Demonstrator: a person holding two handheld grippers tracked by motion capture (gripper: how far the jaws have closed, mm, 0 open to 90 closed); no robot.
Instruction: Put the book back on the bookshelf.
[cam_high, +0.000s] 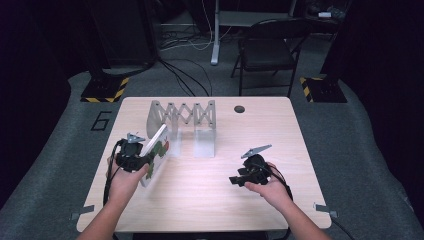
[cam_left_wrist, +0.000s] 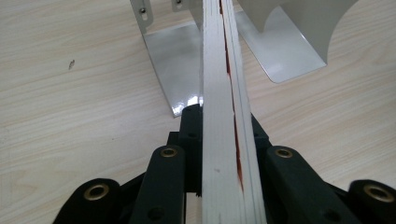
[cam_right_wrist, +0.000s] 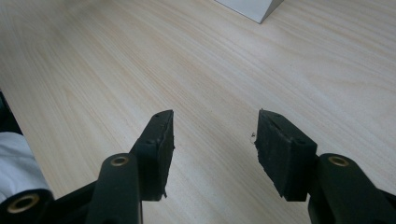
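**Book pinched at the rack, right gripper idle**

Left gripper (cam_left_wrist: 219, 135) has its jaws clamped on a thin book (cam_high: 156, 152), edge-on in its own view with a red streak between the pages. The book tilts up off the table (cam_high: 210, 195), its far end just beside the grey folding rack (cam_high: 184, 117). Over on the right, the right gripper (cam_right_wrist: 215, 140) hangs above bare wood, jaws spread wide with nothing between them, well apart from the rack.
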